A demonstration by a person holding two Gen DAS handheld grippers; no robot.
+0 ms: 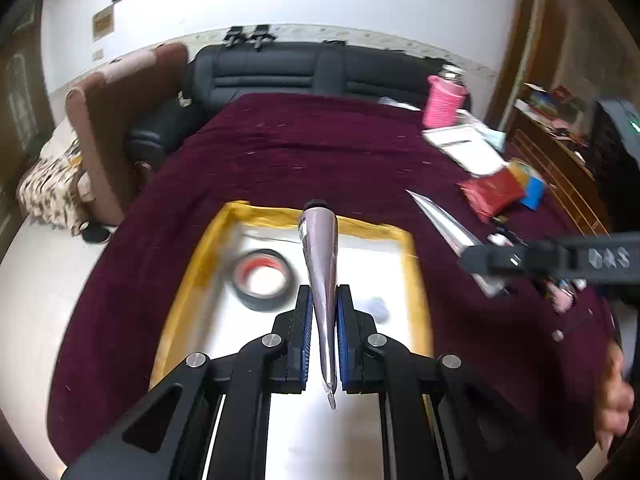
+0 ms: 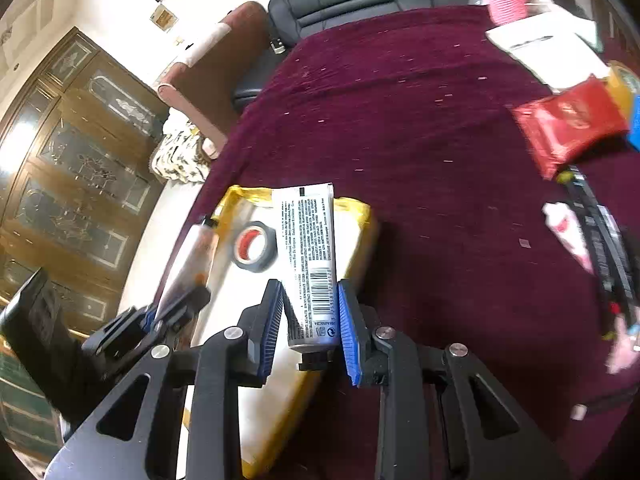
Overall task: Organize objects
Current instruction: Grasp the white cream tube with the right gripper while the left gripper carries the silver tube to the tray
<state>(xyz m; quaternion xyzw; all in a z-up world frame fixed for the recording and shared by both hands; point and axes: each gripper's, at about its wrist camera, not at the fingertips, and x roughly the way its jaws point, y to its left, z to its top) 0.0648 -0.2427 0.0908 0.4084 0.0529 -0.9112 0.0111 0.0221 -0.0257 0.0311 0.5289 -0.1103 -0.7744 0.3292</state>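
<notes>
Above the near edge of the desk (image 1: pixel 280 152), draped in a maroon cloth: left gripper (image 1: pixel 323 300), jaws clenched on the flat crimped end of a silver tube (image 1: pixel 320 256), edge-on, black cap pointing toward the far edge. Directly beneath, near the near edge: yellow-rimmed tray (image 1: pixel 208 256) with a pale floor, holding a black roll of tape (image 1: pixel 264 280) with a red core, lying flat toward the tray's left side. Toward the right edge of the desk: right gripper (image 1: pixel 480 260), seen from the side, with a second silver tube (image 1: pixel 444 224) projecting from it.

From the right wrist view: right gripper (image 2: pixel 310 320), jaws clamped on the cap end of that second tube (image 2: pixel 310 248), printed text and barcode facing the camera, black cap nearest the lens, flat end pointing away. Below it: the right rim of the tray (image 2: pixel 360 216) and the roll of tape (image 2: pixel 254 246). At left, over the tray's left side: left gripper (image 2: pixel 160 316) with its tube (image 2: pixel 196 252), blurred.

Along the right edge of the desk: red packet (image 1: pixel 494 194), blue and yellow box (image 1: pixel 530 182), white paper pad (image 1: pixel 464 144), small items too blurred to name. At the far right corner: pink ribbed cup (image 1: pixel 442 102). Beyond the far edge: black sofa (image 1: pixel 296 72) and brown armchair (image 1: pixel 116 112).
</notes>
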